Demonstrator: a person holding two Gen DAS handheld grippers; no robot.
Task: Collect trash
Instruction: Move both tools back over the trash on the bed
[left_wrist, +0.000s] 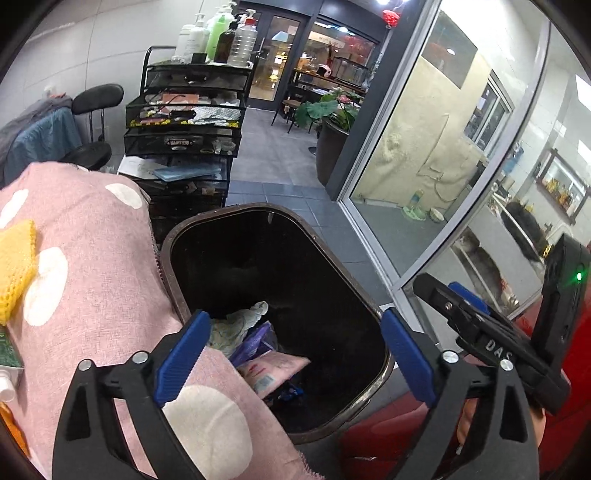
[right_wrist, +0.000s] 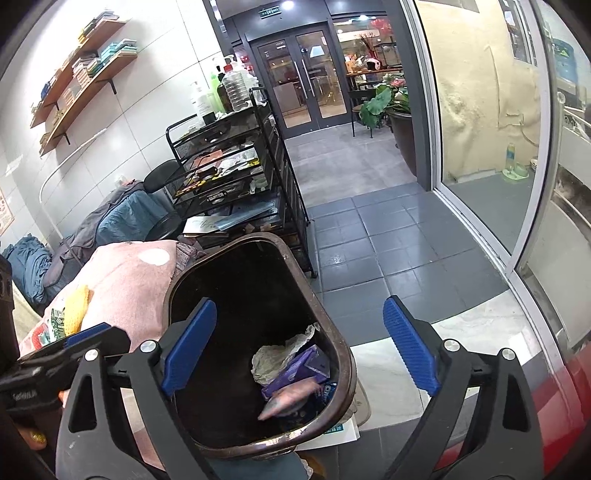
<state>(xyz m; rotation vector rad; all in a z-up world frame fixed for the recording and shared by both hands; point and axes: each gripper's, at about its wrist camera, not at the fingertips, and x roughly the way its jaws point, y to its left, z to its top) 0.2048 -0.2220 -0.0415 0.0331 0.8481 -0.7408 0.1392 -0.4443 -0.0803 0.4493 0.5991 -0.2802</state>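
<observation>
Over the brown trash bin (left_wrist: 384, 363), left gripper (left_wrist: 293, 360) and right gripper (right_wrist: 299, 343) fingers spread, empty; crumpled paper (right_wrist: 280, 354) and wrappers (right_wrist: 303, 369) lie inside. Risk: fingers snagging the rim, tipping bin.

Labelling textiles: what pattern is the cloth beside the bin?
Pink cloth with large white dots, beside the bin; clearest in the left wrist view.

Trash bin (left_wrist: 373, 306) bottom lying in darkness, pink packet (right_wrist: 291, 400) blurring in the right wrist view, crumpled paper (left_wrist: 236, 321) partly hiding behind a blue pad, pink spotted cloth (left_wrist: 92, 258) running off the left edge
</observation>
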